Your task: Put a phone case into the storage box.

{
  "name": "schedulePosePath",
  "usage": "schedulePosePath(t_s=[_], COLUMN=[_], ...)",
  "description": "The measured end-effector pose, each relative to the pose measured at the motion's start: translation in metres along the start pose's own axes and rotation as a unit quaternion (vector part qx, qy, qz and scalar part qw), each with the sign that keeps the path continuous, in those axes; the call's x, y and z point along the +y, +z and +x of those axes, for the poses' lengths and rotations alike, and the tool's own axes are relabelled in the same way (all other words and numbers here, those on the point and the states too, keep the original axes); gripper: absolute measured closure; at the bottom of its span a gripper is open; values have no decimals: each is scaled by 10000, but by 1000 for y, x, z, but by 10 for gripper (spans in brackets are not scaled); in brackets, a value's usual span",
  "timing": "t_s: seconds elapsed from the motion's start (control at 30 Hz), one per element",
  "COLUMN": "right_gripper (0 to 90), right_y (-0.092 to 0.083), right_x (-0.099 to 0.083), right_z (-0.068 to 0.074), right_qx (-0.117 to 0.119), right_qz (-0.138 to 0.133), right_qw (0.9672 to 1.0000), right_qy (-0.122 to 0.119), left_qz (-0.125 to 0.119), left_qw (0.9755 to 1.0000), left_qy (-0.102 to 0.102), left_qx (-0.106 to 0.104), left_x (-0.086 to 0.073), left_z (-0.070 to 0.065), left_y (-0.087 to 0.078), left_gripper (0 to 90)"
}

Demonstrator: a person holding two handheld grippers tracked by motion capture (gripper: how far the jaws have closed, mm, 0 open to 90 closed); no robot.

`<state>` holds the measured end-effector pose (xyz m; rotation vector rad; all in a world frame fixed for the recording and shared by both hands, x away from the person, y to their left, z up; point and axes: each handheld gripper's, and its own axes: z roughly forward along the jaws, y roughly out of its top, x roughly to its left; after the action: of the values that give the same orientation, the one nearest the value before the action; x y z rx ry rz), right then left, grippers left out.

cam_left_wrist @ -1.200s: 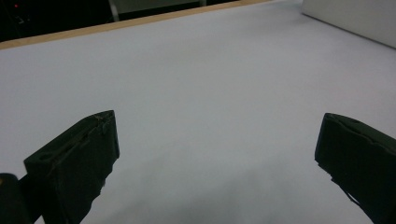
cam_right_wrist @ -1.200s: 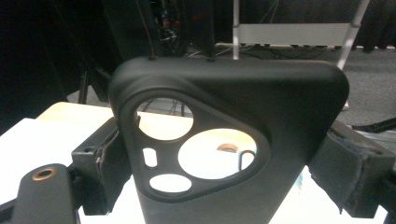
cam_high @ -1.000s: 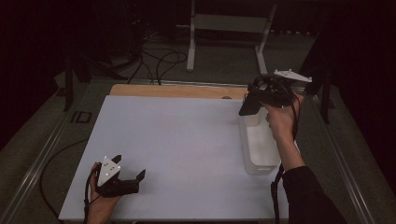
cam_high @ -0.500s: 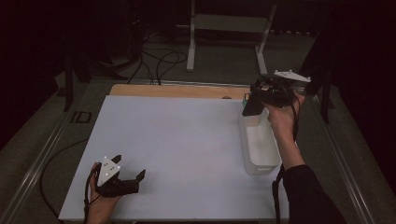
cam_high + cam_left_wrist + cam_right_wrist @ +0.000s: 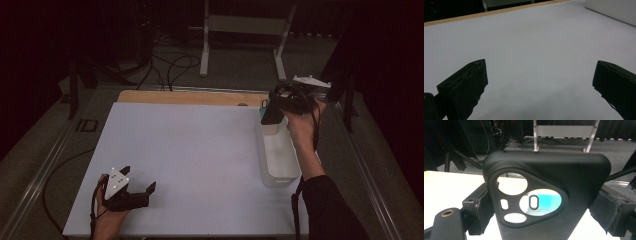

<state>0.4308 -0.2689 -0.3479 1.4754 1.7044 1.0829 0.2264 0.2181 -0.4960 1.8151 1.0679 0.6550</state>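
Your left gripper (image 5: 137, 192) rests low on the near left of the white worktop (image 5: 190, 150), its fingers (image 5: 464, 87) spread wide with nothing between them. Across the bare sheet to the right, a white bin (image 5: 278, 159) sits along the worktop's right edge. Just above the bin's far end, your right gripper (image 5: 272, 112) has its fingers (image 5: 477, 208) clamped on the sides of a black phone case (image 5: 549, 195), held upright with its camera cutouts facing the gripper's camera.
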Motion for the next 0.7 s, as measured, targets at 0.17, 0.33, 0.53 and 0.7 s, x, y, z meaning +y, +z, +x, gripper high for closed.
schedulePosePath(t_s=[0.17, 0.33, 0.53, 0.7], right_gripper=[139, 138, 138, 138], right_y=[2, 5, 11, 14], right_x=[-1, -3, -9, -12], right_z=[-1, -2, -6, -8], right_qx=[-27, -63, -147, -185], right_qz=[28, 76, 158, 202], right_qw=[10000, 9999, 9998, 9996], right_qy=[-16, 18, 5, 21], left_qz=[-8, -8, -18, -21], left_qw=[10000, 10000, 10000, 10000], left_qy=[-10, -11, -18, -20], left_qx=[6, 7, 18, 20], left_x=[0, 0, 0, 0], left_z=[0, 0, 0, 0], left_y=[0, 0, 0, -1], left_gripper=[3, 3, 3, 3])
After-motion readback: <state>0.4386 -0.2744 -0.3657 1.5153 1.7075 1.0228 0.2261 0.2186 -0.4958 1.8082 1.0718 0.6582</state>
